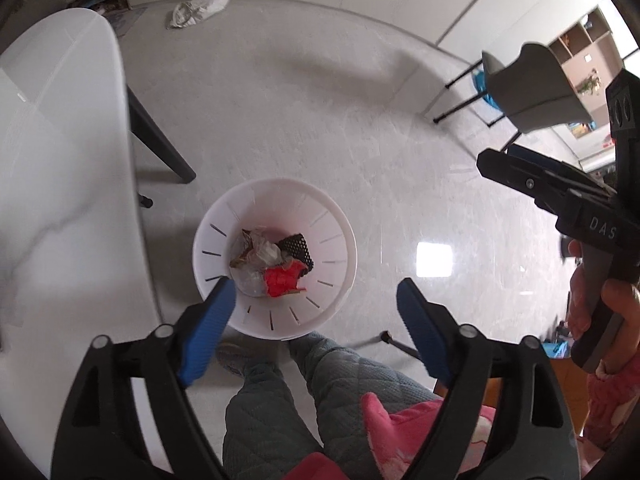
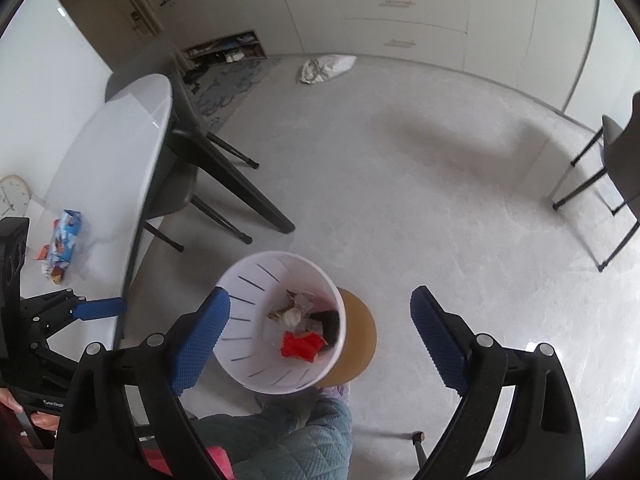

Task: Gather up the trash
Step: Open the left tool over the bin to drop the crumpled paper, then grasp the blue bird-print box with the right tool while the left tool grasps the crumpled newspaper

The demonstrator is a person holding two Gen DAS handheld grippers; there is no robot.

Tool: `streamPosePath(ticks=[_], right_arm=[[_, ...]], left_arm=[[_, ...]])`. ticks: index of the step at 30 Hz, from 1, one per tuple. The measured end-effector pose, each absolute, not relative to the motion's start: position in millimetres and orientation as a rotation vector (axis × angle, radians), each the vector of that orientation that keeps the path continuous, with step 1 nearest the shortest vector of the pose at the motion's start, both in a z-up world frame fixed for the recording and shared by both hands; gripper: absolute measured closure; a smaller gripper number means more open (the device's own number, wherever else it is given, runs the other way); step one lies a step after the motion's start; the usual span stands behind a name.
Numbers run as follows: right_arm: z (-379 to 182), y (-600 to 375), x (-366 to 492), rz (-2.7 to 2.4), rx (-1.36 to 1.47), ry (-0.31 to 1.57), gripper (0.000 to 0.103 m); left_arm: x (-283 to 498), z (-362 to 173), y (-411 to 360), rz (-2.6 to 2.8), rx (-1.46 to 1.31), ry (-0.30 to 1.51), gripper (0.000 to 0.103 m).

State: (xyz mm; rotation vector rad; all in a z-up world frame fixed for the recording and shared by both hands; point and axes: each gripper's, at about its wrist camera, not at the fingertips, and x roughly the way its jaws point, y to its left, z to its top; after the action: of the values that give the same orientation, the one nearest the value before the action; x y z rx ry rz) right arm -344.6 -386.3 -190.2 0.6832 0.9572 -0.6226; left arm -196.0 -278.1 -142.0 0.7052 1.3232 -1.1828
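Observation:
A white slotted bin (image 1: 224,216) stands on the floor beside the table. It holds a red wrapper (image 1: 284,282), a black mesh piece (image 1: 298,246) and crumpled clear and brown wrappers. My left gripper (image 1: 315,285) hangs over the bin's near rim, jaws wide open with nothing between the blue pads. In the right wrist view the bin (image 2: 248,344) sits below my right gripper (image 2: 320,295), which is also wide open and holds nothing. The red wrapper (image 2: 302,346) lies at the bin's bottom. A blue packet (image 2: 64,240) and small scraps lie on the white table (image 2: 112,168).
The bin stands next to a round wooden stool (image 2: 362,340). The person's quilted trouser legs (image 1: 280,400) are just behind the bin. Dark chairs (image 2: 616,184) stand at the right and under the table. A white bag (image 2: 324,68) lies on the far floor, and a clock (image 2: 12,196) on the table.

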Motion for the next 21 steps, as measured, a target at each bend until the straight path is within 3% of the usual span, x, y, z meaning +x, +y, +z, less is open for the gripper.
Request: streamPosePath(ticks=[4,5,7,13,21], right_arm=[[-157.6,-378.2,-331.0,-0.595,0.624,0.914,0.011],[-146.7,-374.7,-325.6,-0.589,0.604,0.897,0.005],[-124.9,-366.5,-315.1,-0.573,0.565,0.855,0.003],[-80.0,-338.4,-266.9,-0.443,0.476,0.770,0.003],[-57.9,-286.5,-186.8,-0.232,0.365,0.761,0.003]], left_arm=[[-178.6,-107.4,-262.8,-1.131,0.614,1.274,0.014],[-172.0,-92.5,-255.0,-1.119,0.578,1.245,0.011],[-159.9,-67.4,-238.9,-1.083,0.528,1.191,0.008],[-116.7,-7.6,-167.6,-0.899,0.384,1.055,0.008],[-69.5,9.5,-71.5,-0.631,0.238,1.002,0.008]])
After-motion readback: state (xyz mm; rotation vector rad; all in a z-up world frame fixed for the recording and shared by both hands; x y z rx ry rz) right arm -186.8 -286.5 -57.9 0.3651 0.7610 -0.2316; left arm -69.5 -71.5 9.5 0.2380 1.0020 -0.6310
